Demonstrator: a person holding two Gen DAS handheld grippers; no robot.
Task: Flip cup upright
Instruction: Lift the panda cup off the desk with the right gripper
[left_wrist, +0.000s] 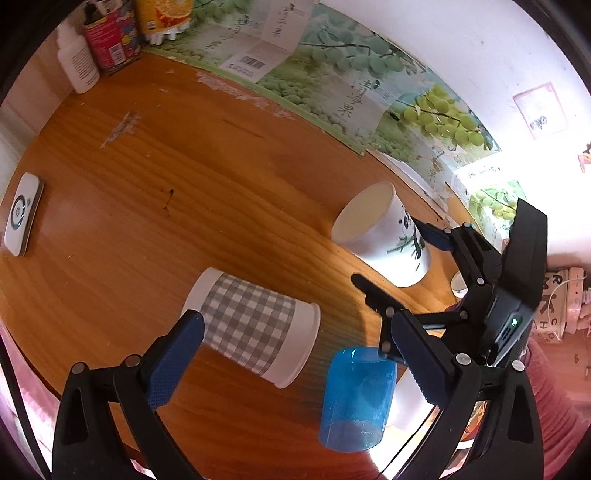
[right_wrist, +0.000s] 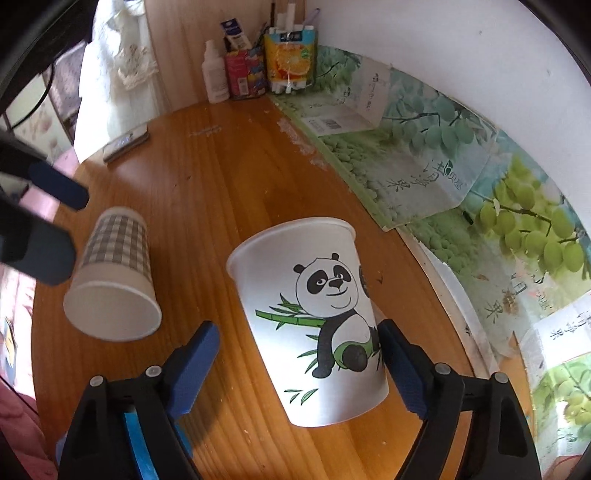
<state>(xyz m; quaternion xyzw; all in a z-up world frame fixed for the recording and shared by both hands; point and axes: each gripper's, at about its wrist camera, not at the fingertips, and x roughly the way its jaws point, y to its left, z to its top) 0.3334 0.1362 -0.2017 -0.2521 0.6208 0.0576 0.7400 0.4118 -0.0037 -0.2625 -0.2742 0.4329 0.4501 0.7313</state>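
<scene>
A white panda cup stands upright, mouth up, on the round wooden table. My right gripper is open, its fingers on either side of the cup's lower part with a gap on the left. The cup also shows in the left wrist view. A grey checked paper cup lies on its side, also in the right wrist view. My left gripper is open just before the checked cup. A blue plastic cup lies near the table's front edge by my left gripper's right finger.
Bottles and cartons stand at the table's far edge. A grape-printed cardboard sheet leans along the wall on the right. A small white device lies at the left edge.
</scene>
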